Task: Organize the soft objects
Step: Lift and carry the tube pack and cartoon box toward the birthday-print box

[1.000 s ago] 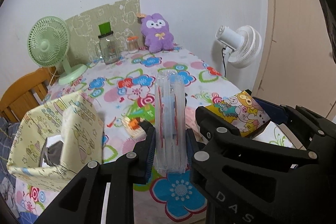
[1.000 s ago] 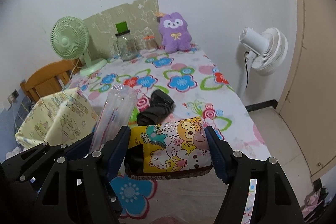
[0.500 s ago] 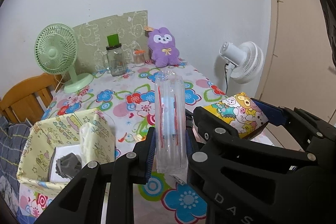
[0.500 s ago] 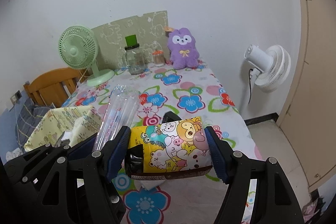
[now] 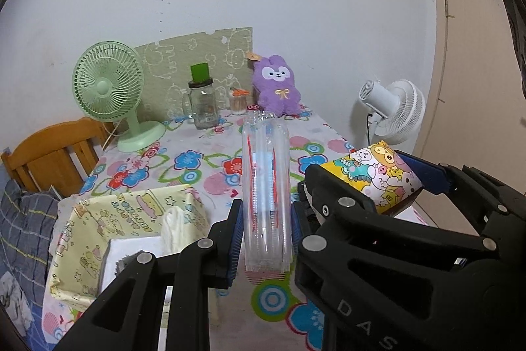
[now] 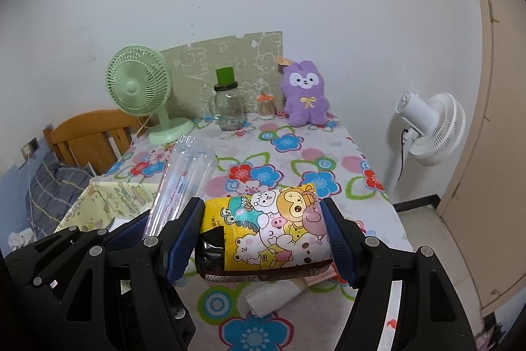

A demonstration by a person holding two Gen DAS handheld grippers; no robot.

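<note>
The left gripper (image 5: pixel 266 232) is clamped on a clear plastic packet (image 5: pixel 266 186) of long thin sticks with red and blue stripes; the packet stands upright between the blue pads, above the flowered tablecloth (image 5: pixel 197 160). The right gripper (image 6: pixel 263 239) is closed on a yellow cartoon-print pack (image 6: pixel 273 232), its jaws set fairly wide apart to take the pack's width, and the pack lies crosswise between the pads, off the cloth. The two grippers are side by side, the right one just to the right of the left, so the cartoon pack also shows in the left view (image 5: pixel 378 176). Taking the yellow fabric basket (image 5: pixel 108 219) as the landmark: it sits at the near left part of the table, just left of the left gripper, with a white box (image 5: pixel 131 255) and a tissue (image 5: pixel 176 227) inside it. Far behind the basket, by the wall, stand a green fan (image 5: pixel 108 87), a glass jar (image 5: pixel 202 101) with a green lid and a purple plush rabbit (image 5: pixel 277 87). A folded white cloth (image 6: pixel 273 295) lies on the table below the right gripper. A white fan (image 6: pixel 430 127) stands on the floor beyond the table's right edge.
</note>
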